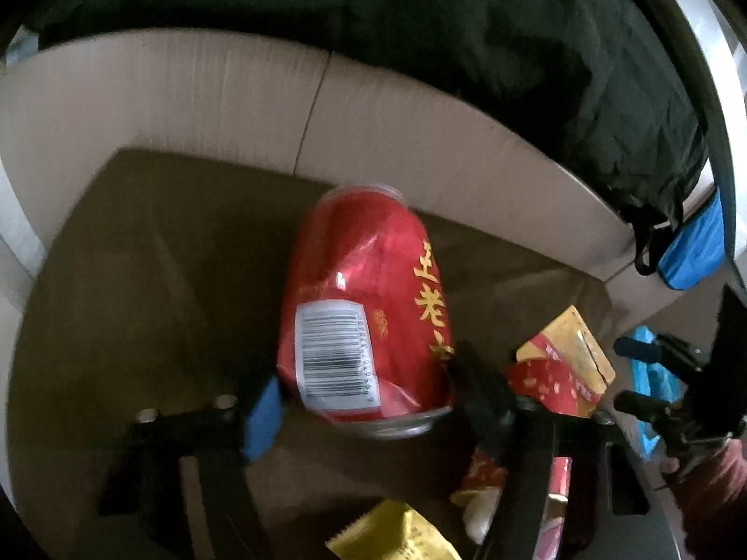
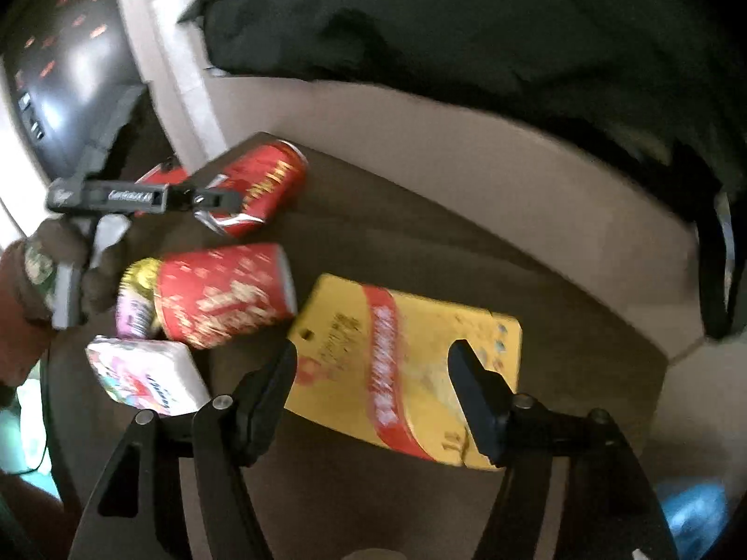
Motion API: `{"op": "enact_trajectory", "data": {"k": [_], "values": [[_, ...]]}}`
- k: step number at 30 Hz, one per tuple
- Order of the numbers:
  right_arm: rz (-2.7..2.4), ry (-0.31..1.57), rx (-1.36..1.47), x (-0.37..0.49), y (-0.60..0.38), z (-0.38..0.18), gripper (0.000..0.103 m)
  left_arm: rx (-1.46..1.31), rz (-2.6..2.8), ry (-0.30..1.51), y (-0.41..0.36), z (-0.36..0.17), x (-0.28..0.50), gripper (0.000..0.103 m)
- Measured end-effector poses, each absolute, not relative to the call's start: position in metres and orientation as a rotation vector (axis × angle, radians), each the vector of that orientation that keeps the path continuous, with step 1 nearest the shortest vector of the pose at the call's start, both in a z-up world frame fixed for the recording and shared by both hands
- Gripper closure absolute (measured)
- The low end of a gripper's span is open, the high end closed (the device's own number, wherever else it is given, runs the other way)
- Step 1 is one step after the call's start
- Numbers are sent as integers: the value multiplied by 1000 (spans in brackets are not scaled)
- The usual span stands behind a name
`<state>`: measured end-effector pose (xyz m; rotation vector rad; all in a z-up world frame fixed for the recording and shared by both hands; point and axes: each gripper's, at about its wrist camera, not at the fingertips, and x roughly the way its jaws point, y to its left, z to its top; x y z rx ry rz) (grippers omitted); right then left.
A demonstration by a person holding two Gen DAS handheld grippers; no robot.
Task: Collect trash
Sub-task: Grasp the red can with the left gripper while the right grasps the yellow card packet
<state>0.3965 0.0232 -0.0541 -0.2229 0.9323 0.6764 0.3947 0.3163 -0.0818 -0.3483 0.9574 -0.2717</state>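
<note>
Here, in your left wrist view, the dented red can (image 1: pixel 369 317) lies on its side on the dark table (image 1: pixel 154 270), between the fingers of your left gripper (image 1: pixel 362 394). The blue pad (image 1: pixel 261 413) sits just beside the can's lower left, the black finger against its right, but whether they press is blurred. A cardboard wall (image 1: pixel 186 98) closes the far edge, with bare table to the left. Red and yellow packets (image 1: pixel 560 368) crowd the right.

In your right wrist view, your right gripper (image 2: pixel 373 401) stands wide, its fingers either side of the yellow packet (image 2: pixel 406 364) (lying flat, not gripped). To its left lie a red paper cup (image 2: pixel 224 294) and a tissue pack (image 2: pixel 144 378). The cardboard wall (image 2: pixel 467 177) bounds the far side, with bare table beyond the packet.
</note>
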Motion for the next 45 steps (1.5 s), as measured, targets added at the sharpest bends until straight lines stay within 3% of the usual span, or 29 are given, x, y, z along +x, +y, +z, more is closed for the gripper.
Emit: {"op": "enact_trajectory", "data": {"k": [13, 21, 23, 25, 31, 39, 40, 41, 42, 44, 45], "values": [[580, 951, -48, 394, -26, -65, 39, -331, -170, 721, 322, -27, 345, 39], [542, 1031, 94, 416, -32, -85, 36, -379, -168, 774, 321, -38, 317, 39], [539, 1037, 79, 416, -20, -86, 19, -398, -157, 780, 326, -44, 311, 39], [519, 1041, 29, 414, -3, -87, 11, -412, -134, 784, 332, -50, 308, 39], [484, 1031, -173, 407, 50, -93, 0, -455, -111, 818, 343, -66, 306, 39], [446, 1015, -286, 413, 77, -98, 1, -561, -94, 813, 358, -84, 300, 39], [449, 1010, -289, 413, 75, -98, 6, -578, -89, 807, 360, -86, 298, 39], [452, 995, -289, 411, 73, -96, 25, -592, -83, 801, 362, -87, 297, 39], [462, 967, -293, 407, 72, -91, 37, -607, -76, 792, 364, -88, 294, 39], [469, 960, -310, 397, 64, -84, 77, -631, -64, 772, 367, -89, 289, 40], [471, 961, -313, 394, 61, -82, 87, -638, -57, 758, 369, -88, 285, 40]]}}
